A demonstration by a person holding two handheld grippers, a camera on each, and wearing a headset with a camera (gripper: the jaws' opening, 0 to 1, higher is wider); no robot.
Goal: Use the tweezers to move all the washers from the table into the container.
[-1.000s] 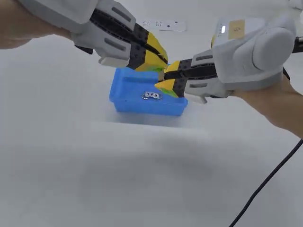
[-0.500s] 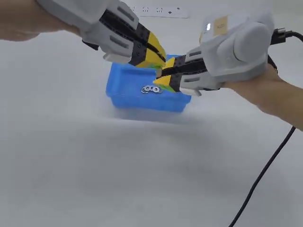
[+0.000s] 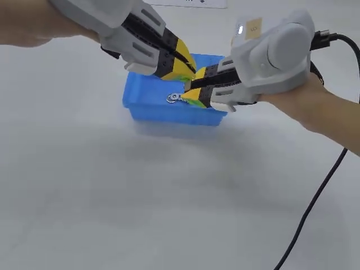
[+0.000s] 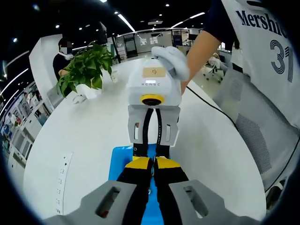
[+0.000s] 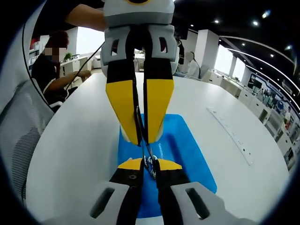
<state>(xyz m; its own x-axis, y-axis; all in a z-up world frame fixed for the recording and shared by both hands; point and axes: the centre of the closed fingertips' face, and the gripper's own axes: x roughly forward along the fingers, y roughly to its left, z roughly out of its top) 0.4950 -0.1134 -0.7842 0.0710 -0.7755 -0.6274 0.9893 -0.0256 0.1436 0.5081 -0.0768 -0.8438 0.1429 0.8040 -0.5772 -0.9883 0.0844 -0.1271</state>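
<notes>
The blue container (image 3: 147, 104) sits on the white table with a few silver washers (image 3: 174, 98) lying inside it. Thin dark tweezers (image 5: 143, 136) run from between the left gripper's yellow fingers down into the gap of my right gripper (image 5: 150, 165). In the head view, my left gripper (image 3: 185, 64) comes in from the upper left above the container's far side, jaws together. My right gripper (image 3: 194, 97) reaches in from the right, with its tips just over the washers (image 5: 151, 161). In the left gripper view, my left gripper (image 4: 153, 164) faces the right one head-on over the container (image 4: 117, 161).
A black cable (image 3: 315, 197) trails from the right gripper across the table's right side. A white power strip (image 5: 229, 133) lies on the table beyond the container. A potted plant (image 4: 86, 68) stands at the table's far end, and people sit nearby.
Both grippers have come down closer to the container, and the right gripper's tips now sit right beside the washers. The head camera has shifted as well.
</notes>
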